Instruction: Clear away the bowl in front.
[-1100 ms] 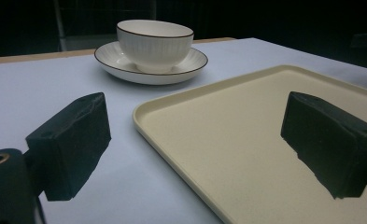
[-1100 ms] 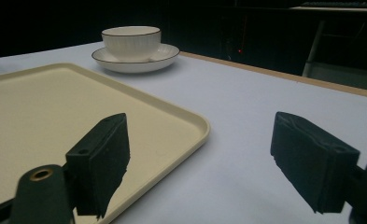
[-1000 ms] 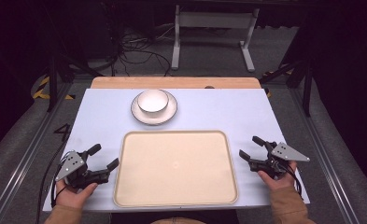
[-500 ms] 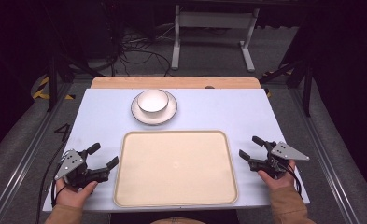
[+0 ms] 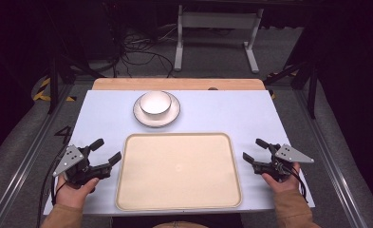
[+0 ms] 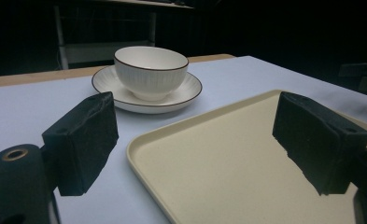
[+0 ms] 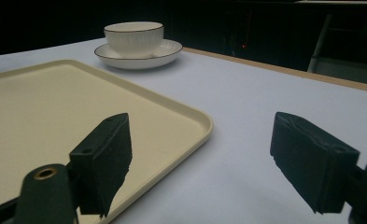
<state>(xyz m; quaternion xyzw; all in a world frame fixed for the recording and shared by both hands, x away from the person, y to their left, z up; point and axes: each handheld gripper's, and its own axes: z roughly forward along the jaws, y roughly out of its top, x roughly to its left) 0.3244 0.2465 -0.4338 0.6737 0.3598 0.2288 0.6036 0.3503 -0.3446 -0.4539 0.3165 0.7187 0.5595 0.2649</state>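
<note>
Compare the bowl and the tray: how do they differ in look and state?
The bowl is round, deep and white with a dark rim; the tray is rectangular, shallow and cream. The bowl sits on a saucer; the tray lies directly on the table. The bowl is farther from the person than the tray. Both look empty, and no gripper touches either.

The pale blue rectangular table carried a cream rectangular tray at frame centre and a white round saucer above it.

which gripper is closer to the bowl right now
Left. The left gripper sits off the tray's left edge, nearer the bowl; the right gripper is farther, off its right edge.
</note>
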